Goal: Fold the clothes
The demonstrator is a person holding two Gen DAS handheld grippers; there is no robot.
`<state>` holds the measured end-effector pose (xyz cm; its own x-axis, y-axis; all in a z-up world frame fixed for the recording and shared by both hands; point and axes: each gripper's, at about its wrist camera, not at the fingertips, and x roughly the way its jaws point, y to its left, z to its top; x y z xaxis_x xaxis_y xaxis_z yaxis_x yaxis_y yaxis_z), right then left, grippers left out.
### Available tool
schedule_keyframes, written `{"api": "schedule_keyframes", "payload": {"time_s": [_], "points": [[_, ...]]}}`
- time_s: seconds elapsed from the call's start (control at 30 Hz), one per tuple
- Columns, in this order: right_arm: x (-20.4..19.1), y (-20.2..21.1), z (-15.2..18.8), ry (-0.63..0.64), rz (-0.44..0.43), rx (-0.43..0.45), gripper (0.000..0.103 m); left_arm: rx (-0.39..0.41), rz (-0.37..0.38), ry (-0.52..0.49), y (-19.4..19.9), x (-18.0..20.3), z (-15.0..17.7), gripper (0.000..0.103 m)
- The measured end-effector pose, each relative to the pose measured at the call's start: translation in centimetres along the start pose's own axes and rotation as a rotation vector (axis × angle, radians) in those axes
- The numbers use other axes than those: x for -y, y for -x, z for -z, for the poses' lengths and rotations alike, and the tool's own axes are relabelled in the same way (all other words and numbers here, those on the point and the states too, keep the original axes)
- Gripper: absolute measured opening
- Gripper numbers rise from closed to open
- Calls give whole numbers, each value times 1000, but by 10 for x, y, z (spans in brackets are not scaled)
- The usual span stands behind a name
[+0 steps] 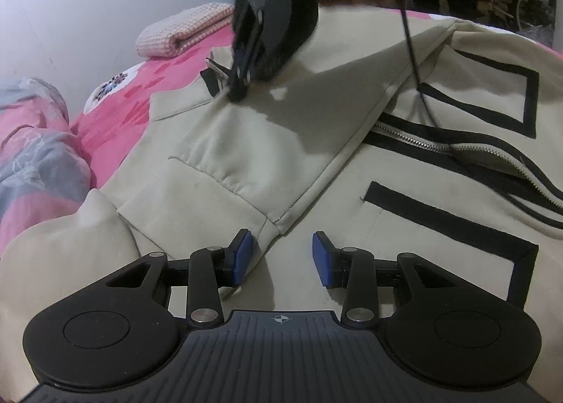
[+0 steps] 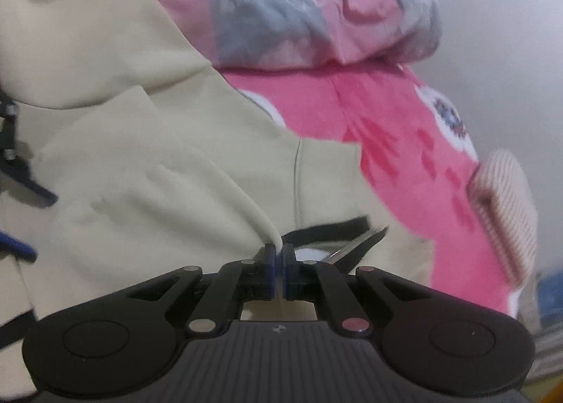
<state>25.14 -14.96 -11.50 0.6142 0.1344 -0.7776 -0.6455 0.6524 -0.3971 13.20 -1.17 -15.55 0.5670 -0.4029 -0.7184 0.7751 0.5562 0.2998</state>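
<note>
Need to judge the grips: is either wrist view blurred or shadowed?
Left wrist view: right gripper motion-smeared, throwing a hard shadow across the cream jacket; left gripper sharp, jaws apart. Right wrist view: soft overall, edges bowed, pink sheet smeared; pads shut on fabric.

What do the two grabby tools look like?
Both tools are black, with round discs at the sides, jointed link arms with silver pins, and blue pads on the fingertips. A ribbed grey body sits behind with a small crosshair mark. A thin black cable hangs from the right tool.

Black hand-held gripper [image 1: 281, 257], blue pads [image 1: 242, 257], silver rivets.
</note>
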Motion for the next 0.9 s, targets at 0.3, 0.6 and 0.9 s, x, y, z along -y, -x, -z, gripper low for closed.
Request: {"api": "schedule_keyframes", "payload": {"time_s": [0.3, 0.6, 0.9], "points": [[66, 28, 43, -715, 55, 231, 28, -11, 17, 15, 3, -6, -1, 37], [135, 139, 182, -1214, 169, 258, 28, 36, 136, 247, 31, -45, -18, 37], [138, 66, 200, -1105, 164, -1, 26, -80, 109, 322, -24, -38, -31, 37]]}}
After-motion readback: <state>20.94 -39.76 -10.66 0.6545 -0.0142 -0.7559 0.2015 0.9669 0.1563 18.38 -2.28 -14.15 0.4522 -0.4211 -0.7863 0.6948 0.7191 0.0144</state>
